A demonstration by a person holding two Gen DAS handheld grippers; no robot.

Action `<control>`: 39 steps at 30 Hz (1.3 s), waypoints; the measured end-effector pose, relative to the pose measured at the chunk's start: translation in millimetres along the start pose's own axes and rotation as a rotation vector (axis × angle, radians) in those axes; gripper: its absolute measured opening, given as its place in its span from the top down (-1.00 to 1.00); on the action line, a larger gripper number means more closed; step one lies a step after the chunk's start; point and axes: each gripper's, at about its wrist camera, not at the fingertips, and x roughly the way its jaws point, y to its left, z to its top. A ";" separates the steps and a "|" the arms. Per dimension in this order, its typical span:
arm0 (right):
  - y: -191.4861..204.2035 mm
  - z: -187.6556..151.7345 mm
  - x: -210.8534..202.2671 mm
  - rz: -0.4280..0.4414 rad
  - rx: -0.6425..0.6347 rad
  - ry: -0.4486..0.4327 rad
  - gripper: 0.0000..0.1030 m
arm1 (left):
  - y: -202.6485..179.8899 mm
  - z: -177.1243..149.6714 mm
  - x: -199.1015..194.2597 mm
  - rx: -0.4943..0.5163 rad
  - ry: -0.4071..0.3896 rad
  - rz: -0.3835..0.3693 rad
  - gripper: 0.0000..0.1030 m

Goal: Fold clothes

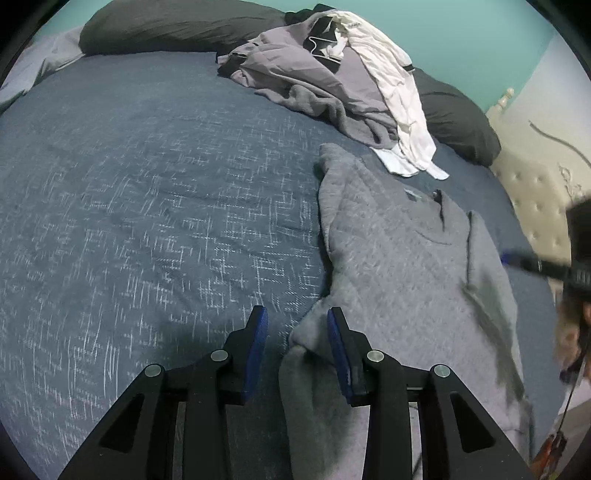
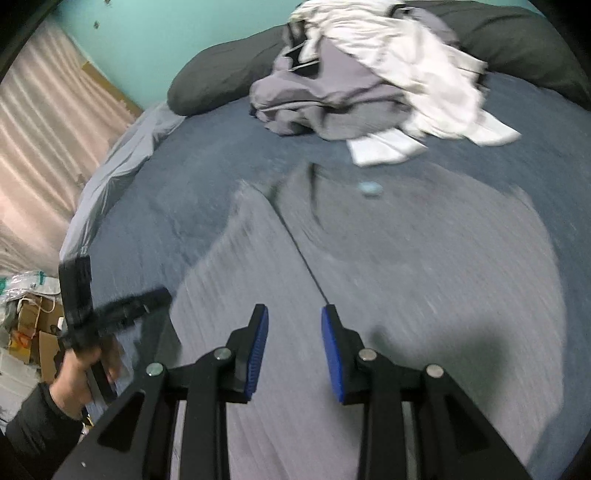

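Observation:
A grey sweatshirt (image 1: 406, 258) lies spread on the blue bedspread (image 1: 147, 203), one sleeve folded over its body. My left gripper (image 1: 297, 317) is open and empty, just above the sweatshirt's near left edge. My right gripper (image 2: 294, 314) is open and empty, hovering over the sweatshirt (image 2: 406, 277) beside the folded sleeve (image 2: 236, 266); this view is motion-blurred. The right gripper also shows at the right edge of the left wrist view (image 1: 535, 264). The left gripper, held in a hand, shows at the left of the right wrist view (image 2: 110, 310).
A pile of grey and white clothes (image 1: 332, 74) lies at the head of the bed, against dark pillows (image 1: 177, 26). A tufted headboard (image 1: 535, 192) stands at the right. Boxes and bags (image 2: 29, 317) sit on the floor left of the bed.

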 end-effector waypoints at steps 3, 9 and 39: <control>13.9 33.8 30.2 -0.004 -0.038 0.018 0.42 | 4.7 4.0 5.9 -0.015 0.010 -0.012 0.29; 28.9 82.0 79.3 0.019 -0.044 0.038 0.42 | 11.1 4.6 13.2 -0.038 0.030 -0.050 0.29; 75.4 144.9 182.3 -0.063 -0.172 0.094 0.89 | 4.5 1.5 11.4 0.040 0.045 -0.076 0.95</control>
